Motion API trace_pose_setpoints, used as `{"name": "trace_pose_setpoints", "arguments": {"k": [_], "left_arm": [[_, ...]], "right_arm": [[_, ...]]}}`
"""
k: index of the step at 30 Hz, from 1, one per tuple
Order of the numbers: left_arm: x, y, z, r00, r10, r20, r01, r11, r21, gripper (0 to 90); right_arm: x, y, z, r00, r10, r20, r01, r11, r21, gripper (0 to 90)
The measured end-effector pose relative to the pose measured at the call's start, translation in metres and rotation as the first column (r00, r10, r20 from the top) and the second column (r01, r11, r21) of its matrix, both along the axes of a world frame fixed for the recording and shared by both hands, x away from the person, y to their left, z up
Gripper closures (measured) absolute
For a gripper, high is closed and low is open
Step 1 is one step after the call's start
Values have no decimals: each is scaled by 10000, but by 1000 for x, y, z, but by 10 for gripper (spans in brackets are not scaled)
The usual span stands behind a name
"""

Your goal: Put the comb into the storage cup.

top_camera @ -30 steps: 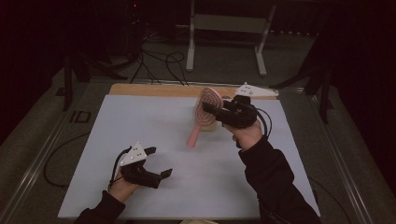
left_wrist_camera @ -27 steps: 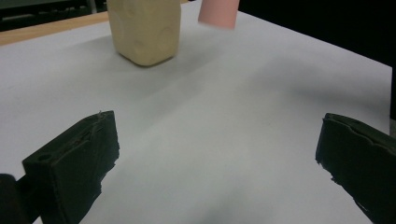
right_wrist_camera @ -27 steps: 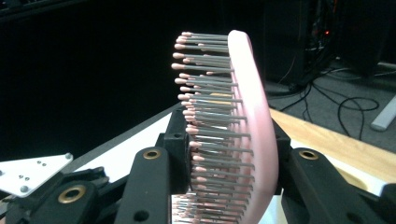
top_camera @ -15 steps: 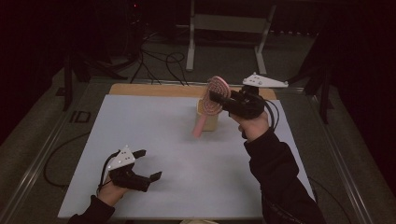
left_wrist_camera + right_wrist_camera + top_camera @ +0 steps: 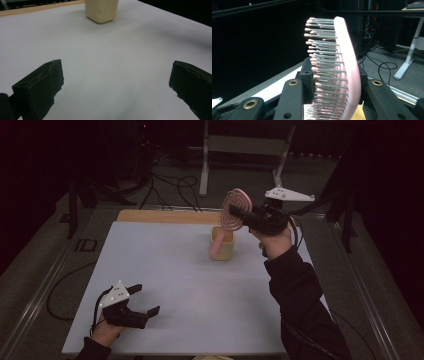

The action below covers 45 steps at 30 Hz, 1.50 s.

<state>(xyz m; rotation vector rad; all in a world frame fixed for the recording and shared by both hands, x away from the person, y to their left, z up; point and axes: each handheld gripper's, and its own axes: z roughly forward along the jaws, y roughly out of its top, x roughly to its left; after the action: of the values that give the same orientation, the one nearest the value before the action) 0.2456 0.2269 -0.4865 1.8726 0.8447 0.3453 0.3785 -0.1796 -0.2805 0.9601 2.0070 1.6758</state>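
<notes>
Hairbrush (image 5: 235, 210) is the pink paddle kind, and the right claw (image 5: 239, 213) is clamped on its head, holding it up above the worktop (image 5: 165, 265). Its handle slants down into the little cream cup (image 5: 222, 247) at the far middle of the white surface. From the right gripper view you get the brush (image 5: 337, 72) edge-on, bristles pointing left, squeezed between the two black jaws. Left claw (image 5: 147, 301) sits low at the near left corner, jaws spread wide with nothing in them, well apart from the cup (image 5: 101, 10).
</notes>
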Motion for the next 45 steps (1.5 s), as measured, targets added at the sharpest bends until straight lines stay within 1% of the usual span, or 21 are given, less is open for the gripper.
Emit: {"name": "trace_pose_setpoints", "arguments": {"k": [4,10,12,13,18,24,27,32,40,45], "left_arm": [[-2,6,-3,9997,252,-30,-252,9997,-18,2],[-5,13,-5,9991,427,64,-427,9991,-23,2],[-6,14,-5,9990,426,106,-425,9991,-42,1],[-7,15,-5,9989,456,103,-455,9989,-66,2],[-6,16,-5,9987,488,133,-485,9986,-214,2],[-7,14,-5,9984,444,340,-435,9987,-281,2],[-7,14,-5,9984,436,356,-429,9989,-198,2],[-7,12,-5,9988,377,316,-371,9991,-191,2],[-7,10,-5,9990,262,370,-257,9996,-131,1],[-7,10,-5,9987,300,409,-293,9994,-177,2]], "right_arm": [[4,-2,3,9999,-78,64,78,10000,-43,646],[10,-5,9,9995,-263,152,266,9995,-151,646],[12,-6,10,9995,-287,150,289,9995,-134,646],[14,-7,13,9990,-385,225,388,9991,-157,646],[21,-10,19,9974,-603,392,612,9979,-221,646],[29,-13,21,9952,-839,505,851,9961,-229,646],[33,-13,20,9938,-978,537,991,9948,-224,646],[39,-14,16,9918,-1155,538,1167,9930,-198,646],[51,-14,4,9902,-1267,594,1283,9915,-231,646],[58,-14,-4,9899,-1346,445,1358,9904,-263,646]]}}
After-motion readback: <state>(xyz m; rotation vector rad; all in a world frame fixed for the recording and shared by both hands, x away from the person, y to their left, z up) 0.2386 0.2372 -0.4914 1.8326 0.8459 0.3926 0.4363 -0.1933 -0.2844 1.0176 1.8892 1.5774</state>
